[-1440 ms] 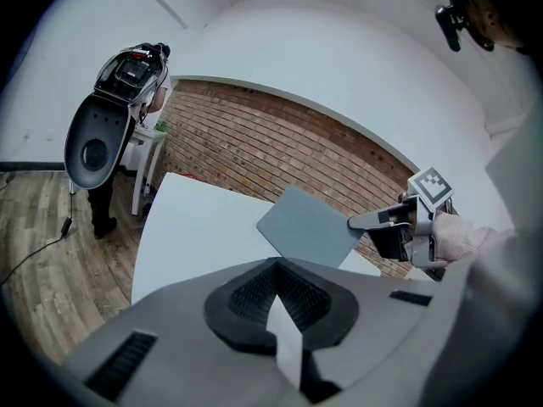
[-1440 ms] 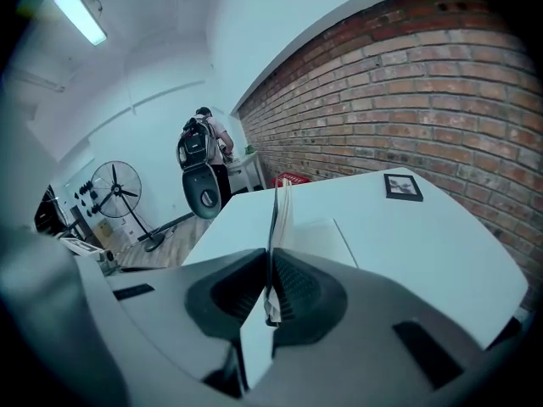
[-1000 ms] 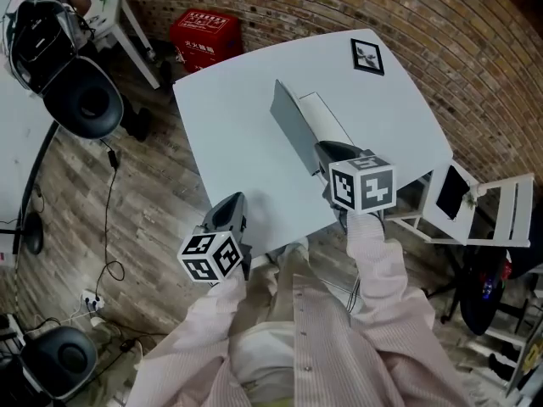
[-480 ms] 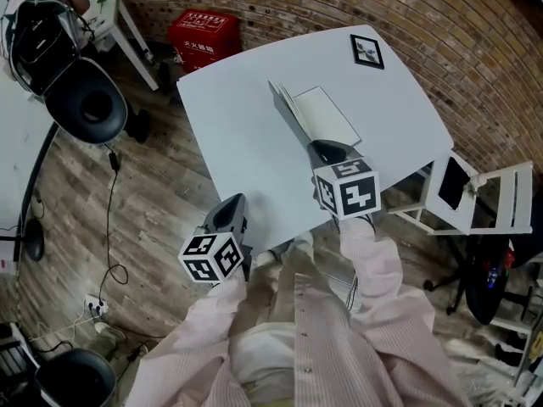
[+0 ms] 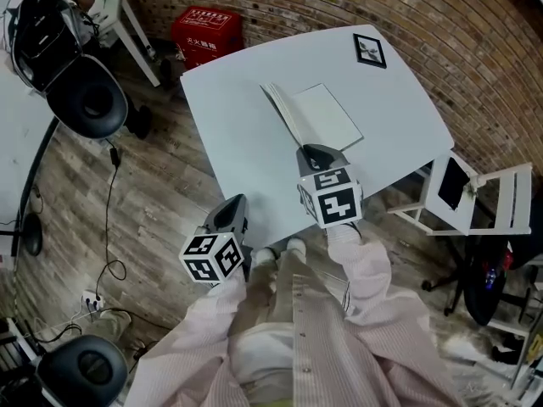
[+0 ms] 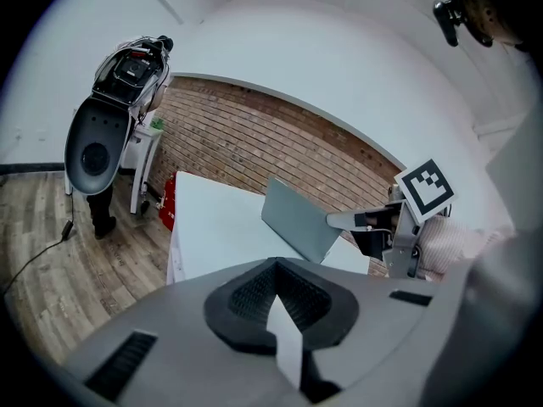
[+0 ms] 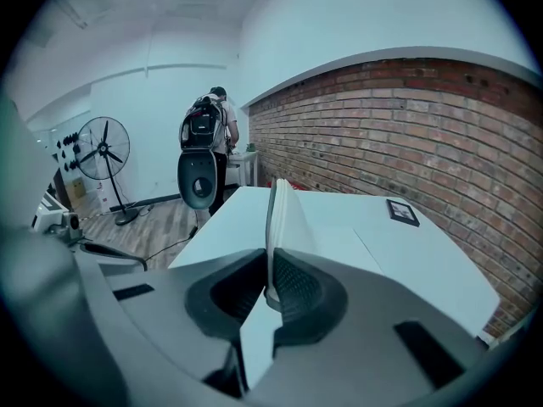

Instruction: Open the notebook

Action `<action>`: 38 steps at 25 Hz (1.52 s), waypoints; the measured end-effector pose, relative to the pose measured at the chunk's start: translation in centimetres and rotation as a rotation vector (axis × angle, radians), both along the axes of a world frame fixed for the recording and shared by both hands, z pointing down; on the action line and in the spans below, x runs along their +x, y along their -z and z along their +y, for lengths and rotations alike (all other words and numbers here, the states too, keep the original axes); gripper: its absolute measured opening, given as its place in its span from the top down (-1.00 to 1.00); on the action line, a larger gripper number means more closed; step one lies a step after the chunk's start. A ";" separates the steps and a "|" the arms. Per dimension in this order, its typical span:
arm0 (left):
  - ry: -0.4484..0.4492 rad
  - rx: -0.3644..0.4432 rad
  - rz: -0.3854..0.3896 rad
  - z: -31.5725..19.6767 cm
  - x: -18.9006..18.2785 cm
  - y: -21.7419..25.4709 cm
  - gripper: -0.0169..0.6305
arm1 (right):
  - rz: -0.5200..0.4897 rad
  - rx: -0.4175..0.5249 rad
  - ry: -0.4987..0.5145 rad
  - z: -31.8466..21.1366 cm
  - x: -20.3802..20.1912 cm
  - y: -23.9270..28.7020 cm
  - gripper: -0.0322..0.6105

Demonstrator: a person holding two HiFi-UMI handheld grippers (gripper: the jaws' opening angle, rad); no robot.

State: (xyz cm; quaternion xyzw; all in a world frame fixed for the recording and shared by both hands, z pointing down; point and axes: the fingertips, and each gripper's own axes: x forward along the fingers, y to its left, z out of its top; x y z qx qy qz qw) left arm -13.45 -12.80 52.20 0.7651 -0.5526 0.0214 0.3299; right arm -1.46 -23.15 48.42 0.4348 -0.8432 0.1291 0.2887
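The notebook (image 5: 327, 115) lies on the white table (image 5: 237, 142), with a white page showing. Its grey cover (image 5: 282, 113) stands nearly upright along the left edge. My right gripper (image 5: 314, 153) is shut on the near corner of that cover; in the right gripper view the cover's thin edge (image 7: 273, 227) runs straight out from between the pads of the right gripper (image 7: 270, 291). The left gripper view shows the cover's grey face (image 6: 297, 223) with the right gripper (image 6: 352, 220) on it. My left gripper (image 5: 229, 210) hovers at the table's near left edge, shut and holding nothing.
A black-framed marker card (image 5: 370, 50) lies at the table's far corner. A red crate (image 5: 206, 32) and an office chair (image 5: 85, 100) stand beyond on the wooden floor. A white folding chair (image 5: 475, 197) is right of the table. A person with a backpack (image 7: 204, 142) stands far off.
My right gripper has drawn left and toward me with the cover in it. The cover has swung from a slant to nearly upright. The left gripper has barely shifted.
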 end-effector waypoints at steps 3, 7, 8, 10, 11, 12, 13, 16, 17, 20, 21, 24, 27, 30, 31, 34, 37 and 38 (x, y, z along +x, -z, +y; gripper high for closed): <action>0.015 -0.006 -0.002 0.1 -0.1 0.0 0.97 | 0.009 0.004 0.013 0.4 -0.6 -0.5 0.80; 0.026 -0.013 -0.001 0.4 0.1 -0.2 0.97 | 0.028 0.009 0.029 1.1 -1.5 -1.2 0.80; 0.028 -0.016 0.000 0.4 0.1 -0.3 0.97 | 0.036 0.008 0.036 1.3 -1.8 -1.5 0.80; 0.033 -0.021 0.001 0.6 0.2 -0.4 0.97 | 0.048 0.005 0.050 1.7 -2.4 -2.1 0.80; 0.036 -0.022 0.002 0.7 0.2 -0.5 0.97 | 0.053 0.005 0.056 1.9 -2.6 -2.3 0.80; 0.040 -0.024 0.003 0.7 0.2 -0.5 0.97 | 0.058 0.005 0.061 2.0 -2.9 -2.6 0.80; 0.044 -0.026 0.003 0.8 0.2 -0.6 0.97 | 0.065 0.005 0.066 2.1 -3.1 -2.9 0.80; 0.054 -0.035 0.004 1.0 0.1 -0.9 0.97 | 0.082 0.008 0.077 2.4 -3.7 -3.7 0.79; 0.057 -0.037 0.004 1.1 0.0 -1.0 0.97 | 0.087 0.010 0.080 2.5 -3.9 -3.9 0.79; 0.066 -0.042 0.000 1.4 0.0 -1.3 0.97 | 0.113 0.011 0.090 2.8 -4.1 -4.5 0.79; 0.069 -0.044 -0.003 1.5 0.1 -1.3 0.97 | 0.121 0.012 0.092 2.9 -4.1 -4.7 0.79; 0.075 -0.050 -0.011 1.7 0.2 -1.5 0.97 | 0.130 0.017 0.097 3.0 -4.3 -5.3 0.79; 0.082 -0.052 -0.014 2.0 0.2 -1.6 0.97 | 0.137 0.021 0.100 3.3 -4.5 -6.0 0.78; 0.093 -0.055 -0.013 2.4 0.1 -1.7 0.97 | 0.145 0.023 0.105 3.5 -4.7 -6.7 0.78; 0.096 -0.057 -0.012 2.5 0.1 -1.7 0.97 | 0.146 0.022 0.108 3.6 -4.8 -6.8 0.77; 0.102 -0.061 -0.012 2.8 0.0 -1.9 0.97 | 0.153 0.017 0.119 3.7 -5.1 -7.5 0.77; 0.110 -0.061 -0.014 2.9 -0.2 -1.8 0.97 | 0.167 0.013 0.125 4.0 -5.6 -8.3 0.76; 0.113 -0.062 -0.015 3.0 -0.3 -1.8 0.97 | 0.172 0.011 0.127 4.1 -5.7 -8.5 0.76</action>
